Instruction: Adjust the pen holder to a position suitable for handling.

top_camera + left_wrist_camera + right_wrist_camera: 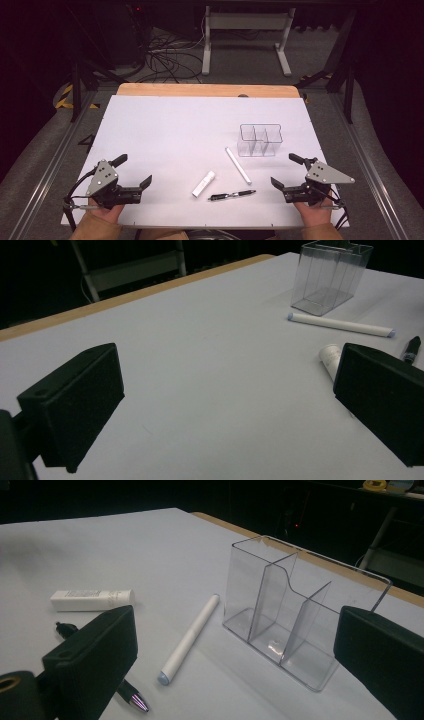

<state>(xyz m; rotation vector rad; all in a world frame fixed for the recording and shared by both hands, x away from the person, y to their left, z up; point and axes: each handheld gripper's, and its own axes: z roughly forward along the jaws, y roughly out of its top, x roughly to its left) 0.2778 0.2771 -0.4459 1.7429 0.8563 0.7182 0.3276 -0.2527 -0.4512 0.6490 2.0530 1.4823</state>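
Both grippers rest low at the near edge of the desk (165, 120), well apart. The left gripper (134, 171) has its jaws spread wide with nothing between them, and so does the right gripper (287, 171). Between them lie a small white tube (203, 183), a black pen (232, 195) and a long white marker (238, 165), whose far end lies just beside a clear three-compartment organizer (260, 140).

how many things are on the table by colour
white: 2, the stick and the tube
black: 1, the pen
clear: 1, the organiser, with three empty compartments
total: 4
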